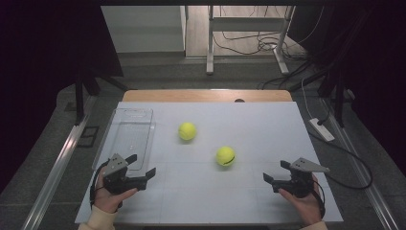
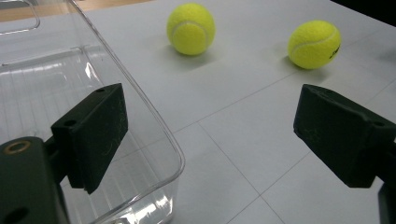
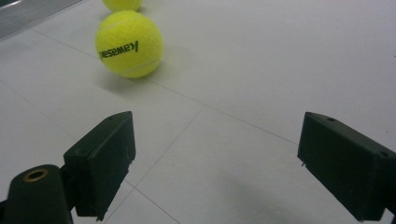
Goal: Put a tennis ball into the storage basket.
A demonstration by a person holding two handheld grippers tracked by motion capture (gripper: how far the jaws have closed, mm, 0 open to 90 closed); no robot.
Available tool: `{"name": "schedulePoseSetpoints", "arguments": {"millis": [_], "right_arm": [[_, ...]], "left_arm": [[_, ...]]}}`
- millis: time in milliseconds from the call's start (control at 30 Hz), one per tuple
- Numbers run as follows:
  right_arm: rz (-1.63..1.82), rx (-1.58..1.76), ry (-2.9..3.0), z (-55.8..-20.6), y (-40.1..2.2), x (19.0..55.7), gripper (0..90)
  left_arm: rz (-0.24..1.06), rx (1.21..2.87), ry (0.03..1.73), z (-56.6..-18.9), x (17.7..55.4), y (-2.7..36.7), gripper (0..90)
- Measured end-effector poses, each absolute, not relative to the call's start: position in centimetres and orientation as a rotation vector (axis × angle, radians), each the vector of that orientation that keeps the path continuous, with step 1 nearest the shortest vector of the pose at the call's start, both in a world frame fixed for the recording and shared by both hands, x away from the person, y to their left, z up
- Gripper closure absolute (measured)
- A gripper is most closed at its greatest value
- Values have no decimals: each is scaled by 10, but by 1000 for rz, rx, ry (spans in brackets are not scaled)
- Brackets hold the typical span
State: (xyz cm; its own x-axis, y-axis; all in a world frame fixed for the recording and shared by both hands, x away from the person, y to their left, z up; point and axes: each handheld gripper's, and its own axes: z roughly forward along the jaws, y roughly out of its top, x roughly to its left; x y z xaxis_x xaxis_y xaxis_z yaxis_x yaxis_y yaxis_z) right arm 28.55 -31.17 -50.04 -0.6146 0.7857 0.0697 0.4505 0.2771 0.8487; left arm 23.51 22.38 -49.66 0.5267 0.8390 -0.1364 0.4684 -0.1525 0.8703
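Currently my left tool [image 1: 142, 166] sits at the near left of the white bench [image 1: 268, 129], jaws apart with nothing between them; in the left gripper view one jaw overlaps the near corner of the clear plastic tray [image 2: 154, 135]. My right tool [image 1: 276, 171] rests at the near right, jaws likewise apart and holding nothing. Two yellow tennis balls lie on the bench between the tools and farther out: the printed ball [image 1: 225, 155] nearer my right tool, the farther ball [image 1: 187, 131] just right of the tray. The balls are apart from each other.
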Motion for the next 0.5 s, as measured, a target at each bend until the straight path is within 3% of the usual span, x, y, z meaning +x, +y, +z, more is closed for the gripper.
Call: {"name": "schedulePoseSetpoints", "arguments": {"millis": [500], "right_arm": [[1271,1129,2184,-501,-313,285,114]], "left_arm": [[493,1797,1087,-493,236,223,109]]}}
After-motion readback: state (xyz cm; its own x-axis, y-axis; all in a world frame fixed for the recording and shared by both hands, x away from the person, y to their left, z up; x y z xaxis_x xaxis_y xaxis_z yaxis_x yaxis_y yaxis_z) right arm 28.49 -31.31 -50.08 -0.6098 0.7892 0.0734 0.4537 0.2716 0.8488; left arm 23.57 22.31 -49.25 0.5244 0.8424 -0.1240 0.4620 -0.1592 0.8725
